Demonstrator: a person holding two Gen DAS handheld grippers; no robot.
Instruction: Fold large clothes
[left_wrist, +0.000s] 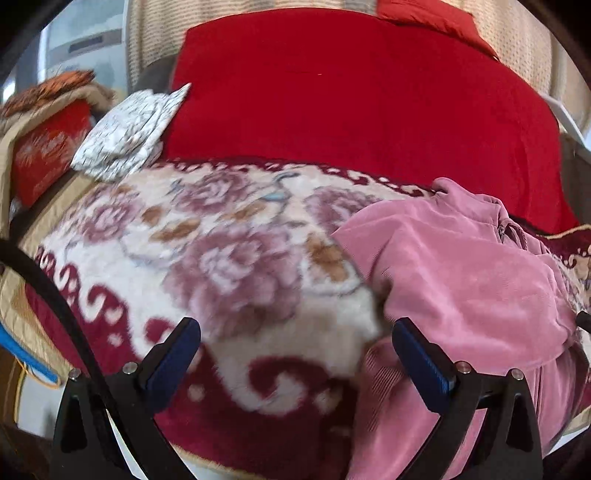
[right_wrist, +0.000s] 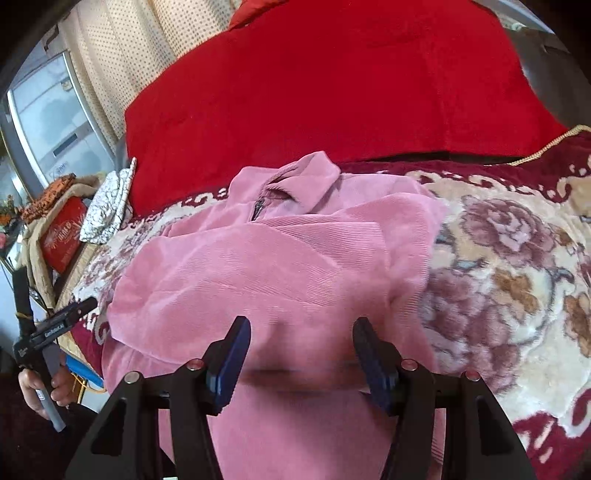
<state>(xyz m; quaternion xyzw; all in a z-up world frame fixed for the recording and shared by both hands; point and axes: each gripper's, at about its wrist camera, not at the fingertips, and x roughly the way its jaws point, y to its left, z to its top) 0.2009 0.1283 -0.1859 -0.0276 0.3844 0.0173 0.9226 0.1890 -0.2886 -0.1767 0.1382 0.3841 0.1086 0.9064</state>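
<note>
My right gripper (right_wrist: 301, 325) hangs with its jaws spread wide just over the near part of the pink corduroy jacket (right_wrist: 273, 273), nothing between the blue pads (right_wrist: 232, 354). My left gripper (left_wrist: 295, 328) is likewise spread and empty, above the floral blanket (left_wrist: 207, 236), its right finger at the jacket's left edge; whether it touches the cloth I cannot tell. In the right wrist view I see my left hand (right_wrist: 42, 387) low at the left, wrapped round that gripper's handle, apart from the jacket.

The jacket lies partly folded on the blanket, its hem end toward me and hanging over the near edge, its collar (right_wrist: 295, 181) and zip (right_wrist: 257, 210) at the far end. So its long axis runs away from me, collar pointing at the red quilt (right_wrist: 325, 92). One flap is laid across the front.

Beyond the collar the red quilt rises in a thick fold. Left of it lies a white patterned cloth (left_wrist: 129, 133), then a red box (left_wrist: 48, 155) among tan fabric. Farthest back hangs a cream dotted curtain (right_wrist: 122, 48).
</note>
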